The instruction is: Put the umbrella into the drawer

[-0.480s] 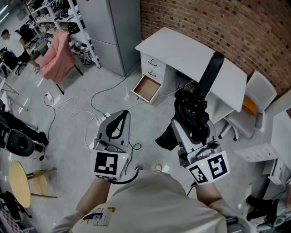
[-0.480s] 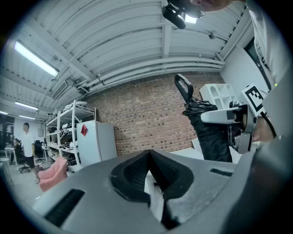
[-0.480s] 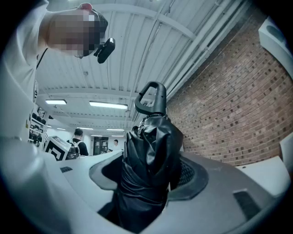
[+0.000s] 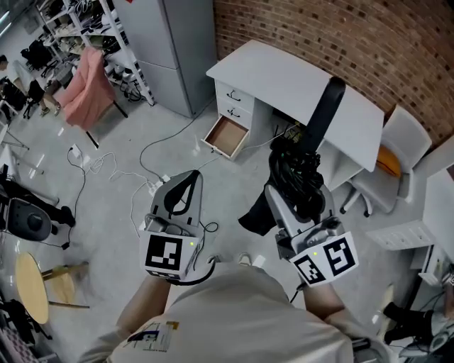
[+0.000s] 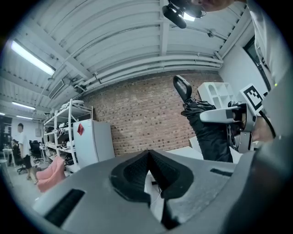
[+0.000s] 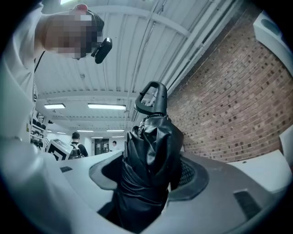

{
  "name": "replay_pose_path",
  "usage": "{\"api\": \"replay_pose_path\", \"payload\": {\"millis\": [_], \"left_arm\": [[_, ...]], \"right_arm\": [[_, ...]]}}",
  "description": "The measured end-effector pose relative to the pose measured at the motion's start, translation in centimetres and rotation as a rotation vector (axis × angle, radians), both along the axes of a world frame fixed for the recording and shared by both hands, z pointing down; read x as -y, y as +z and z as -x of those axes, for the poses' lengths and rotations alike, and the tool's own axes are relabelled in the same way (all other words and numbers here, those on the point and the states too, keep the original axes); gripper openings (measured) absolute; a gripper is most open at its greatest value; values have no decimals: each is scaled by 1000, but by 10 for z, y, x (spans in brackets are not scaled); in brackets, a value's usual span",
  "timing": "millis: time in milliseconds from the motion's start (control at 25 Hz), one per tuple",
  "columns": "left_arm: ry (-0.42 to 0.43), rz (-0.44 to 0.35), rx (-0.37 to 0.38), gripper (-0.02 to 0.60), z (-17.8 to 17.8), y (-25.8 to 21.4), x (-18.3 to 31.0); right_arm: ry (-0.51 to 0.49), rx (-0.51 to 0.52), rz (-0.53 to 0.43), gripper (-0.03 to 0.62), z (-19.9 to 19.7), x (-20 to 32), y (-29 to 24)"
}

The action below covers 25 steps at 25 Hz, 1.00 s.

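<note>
White desk set against a red brick wall. Left of the desk, a tall grey cabinet. Further left, a chair draped in pink cloth, in front of white shelving racks. Right of the desk, a white chair with something orange on its seat. In front of the desk, pale grey floor crossed by loose white cables. Well apart from the desk, at the near left, a round wooden-topped stool. Overhead, a white ribbed ceiling with long tube lamps lit.
</note>
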<state>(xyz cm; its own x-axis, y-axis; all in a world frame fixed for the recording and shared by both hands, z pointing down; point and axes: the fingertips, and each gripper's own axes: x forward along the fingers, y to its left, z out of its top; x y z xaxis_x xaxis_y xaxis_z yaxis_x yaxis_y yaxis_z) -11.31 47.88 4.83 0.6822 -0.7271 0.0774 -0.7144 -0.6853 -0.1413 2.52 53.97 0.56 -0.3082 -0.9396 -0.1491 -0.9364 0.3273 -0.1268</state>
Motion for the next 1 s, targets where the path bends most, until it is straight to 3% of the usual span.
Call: {"api": "replay_pose_path", "payload": {"millis": [320,680,1000], "left_arm": [[-3,13,14,8,-15,9,-1],[-35,8,33,8,-77,10,-4],[-41,29,23,8,-74,35,19]], "right_arm": [[-26,-6,25,270,-10,2,10],[-62,-14,39,270,-67,8,17],[-65,-3,45,270,-70,32,36]]}}
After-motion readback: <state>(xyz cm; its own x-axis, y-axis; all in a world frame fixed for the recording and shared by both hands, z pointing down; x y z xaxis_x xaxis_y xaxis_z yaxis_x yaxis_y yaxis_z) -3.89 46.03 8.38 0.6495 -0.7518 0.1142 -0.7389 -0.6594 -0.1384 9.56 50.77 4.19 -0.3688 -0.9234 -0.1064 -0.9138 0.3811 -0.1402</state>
